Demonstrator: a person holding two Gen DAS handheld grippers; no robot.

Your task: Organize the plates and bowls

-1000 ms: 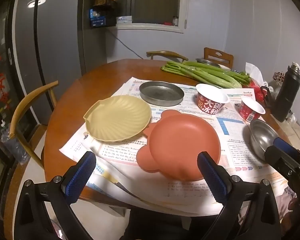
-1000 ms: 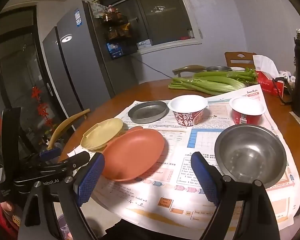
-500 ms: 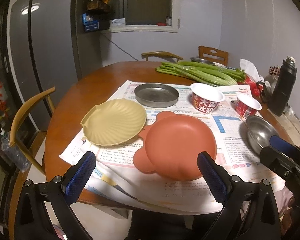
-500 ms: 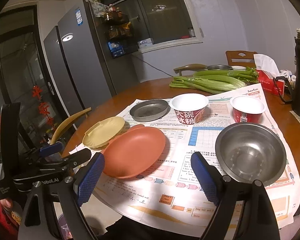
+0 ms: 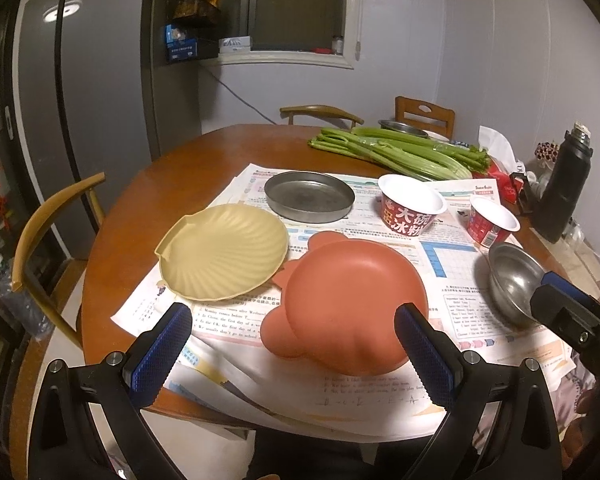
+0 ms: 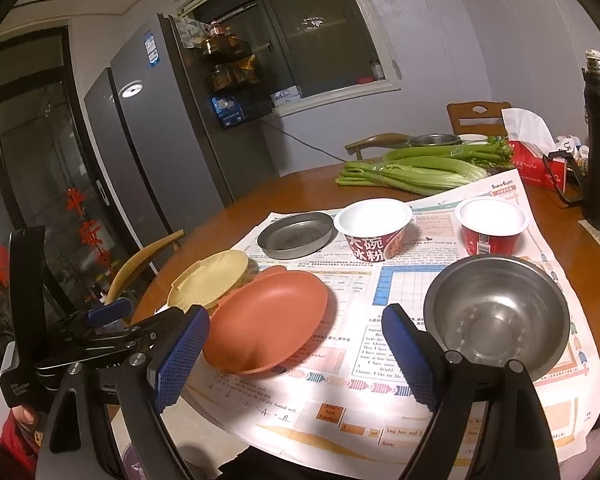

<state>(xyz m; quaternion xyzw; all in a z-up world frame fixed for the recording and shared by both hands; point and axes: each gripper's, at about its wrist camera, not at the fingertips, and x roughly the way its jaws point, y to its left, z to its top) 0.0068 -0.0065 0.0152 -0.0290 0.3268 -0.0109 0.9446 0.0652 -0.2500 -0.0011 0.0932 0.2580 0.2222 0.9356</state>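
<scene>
Round wooden table [image 5: 112, 216], newspaper-covered | left gripper [image 5: 296, 344]: jaws wide apart, empty, near table edge before terracotta plate [image 5: 348, 300] | right gripper [image 6: 296, 356]: jaws wide apart, empty, steel bowl [image 6: 496, 312] just beyond right finger | shell-shaped yellow plate [image 5: 224, 252] beside terracotta plate

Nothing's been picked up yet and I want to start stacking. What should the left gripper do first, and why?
Probably ease the left gripper forward onto the near rim of the orange plate. It is open and empty, and that plate lies right ahead of it, nearest of the dishes, beside the yellow shell plate it could stack onto.
</scene>
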